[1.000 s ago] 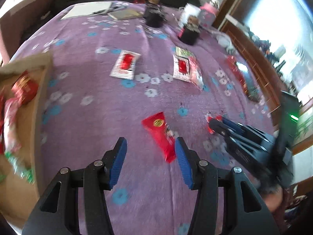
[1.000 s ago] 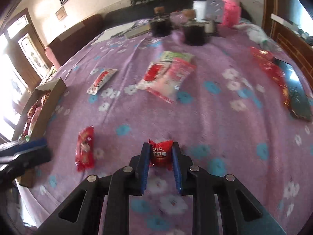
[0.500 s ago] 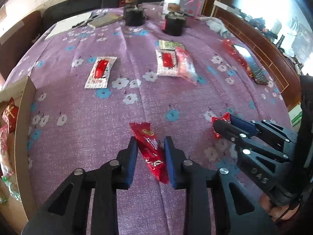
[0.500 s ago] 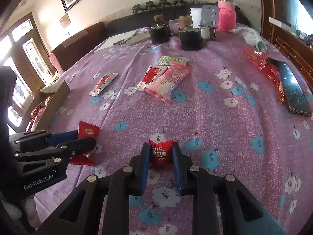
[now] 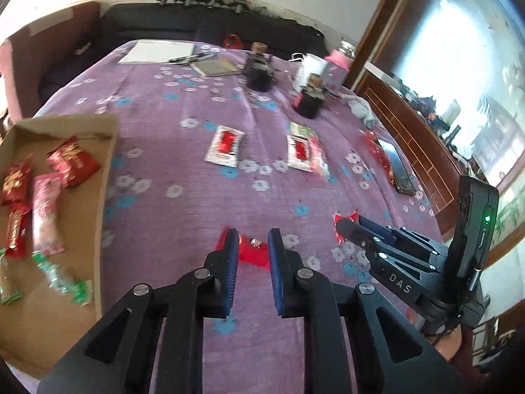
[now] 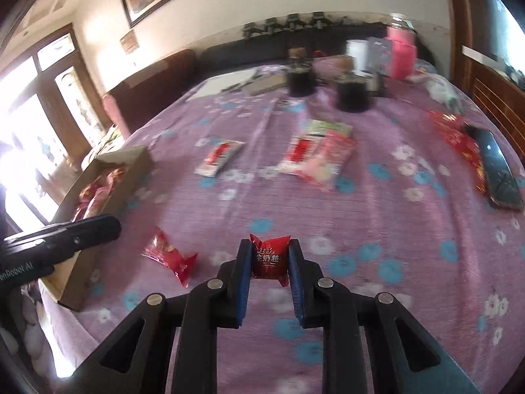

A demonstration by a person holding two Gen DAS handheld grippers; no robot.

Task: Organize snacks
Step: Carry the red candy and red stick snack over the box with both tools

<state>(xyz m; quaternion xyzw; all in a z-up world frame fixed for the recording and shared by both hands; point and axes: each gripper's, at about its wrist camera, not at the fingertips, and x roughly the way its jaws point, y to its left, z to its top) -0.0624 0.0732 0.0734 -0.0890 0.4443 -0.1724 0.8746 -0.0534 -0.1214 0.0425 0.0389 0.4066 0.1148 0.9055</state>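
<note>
My left gripper (image 5: 251, 246) is shut on a long red snack packet (image 5: 251, 252) and holds it over the purple flowered cloth; the packet also shows in the right wrist view (image 6: 170, 257). My right gripper (image 6: 270, 256) is shut on a small red candy packet (image 6: 270, 257), also seen in the left wrist view (image 5: 344, 221). A cardboard box (image 5: 105, 177) at the left holds several red, pink and green snacks (image 5: 46, 210). Loose packets lie further back: a white-red one (image 5: 224, 146) and a white-red and pink pair (image 5: 305, 152).
Two dark jars (image 5: 259, 74), a white cup and a pink bottle (image 5: 338, 69) stand at the far end with a notepad (image 5: 157, 52). A phone (image 5: 395, 165) and red wrappers lie at the right edge. A wooden rail borders the right side.
My left gripper closed on the long red packet and lifted it, swinging left so the box came into view. My right gripper kept its candy and rose a little.
</note>
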